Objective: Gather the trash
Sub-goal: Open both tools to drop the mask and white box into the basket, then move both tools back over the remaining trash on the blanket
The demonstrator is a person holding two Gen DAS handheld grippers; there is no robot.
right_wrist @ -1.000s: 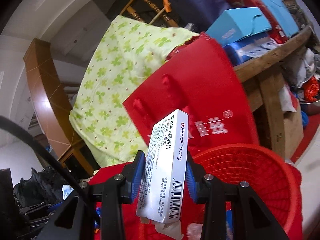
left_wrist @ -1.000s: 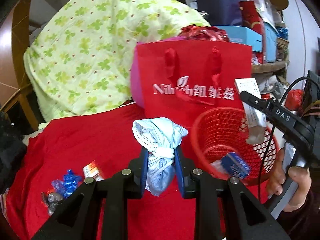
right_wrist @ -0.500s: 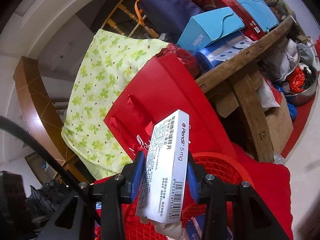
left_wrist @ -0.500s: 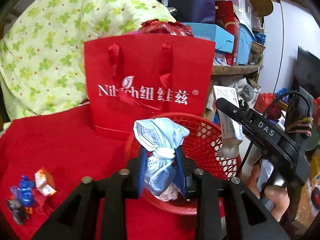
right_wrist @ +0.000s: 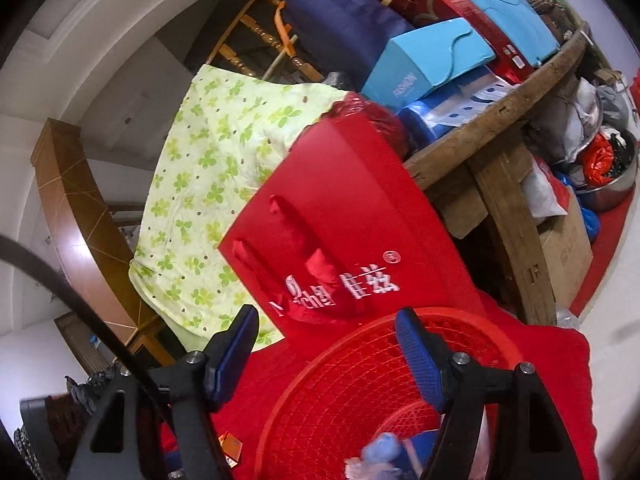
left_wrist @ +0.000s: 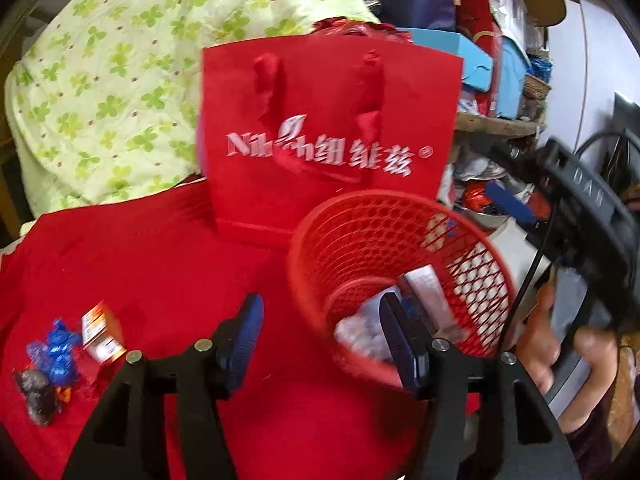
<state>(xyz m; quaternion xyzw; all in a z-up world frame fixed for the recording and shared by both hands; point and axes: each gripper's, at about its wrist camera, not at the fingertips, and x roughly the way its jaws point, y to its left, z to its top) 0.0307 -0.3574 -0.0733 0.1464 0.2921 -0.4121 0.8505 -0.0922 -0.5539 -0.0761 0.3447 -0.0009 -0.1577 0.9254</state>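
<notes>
Wrappers [left_wrist: 60,354] and a small box [left_wrist: 101,334] lie far left on the red cloth [left_wrist: 132,256], nearer the left gripper [left_wrist: 320,340], both jaws spread empty by the basket [left_wrist: 384,256]
</notes>
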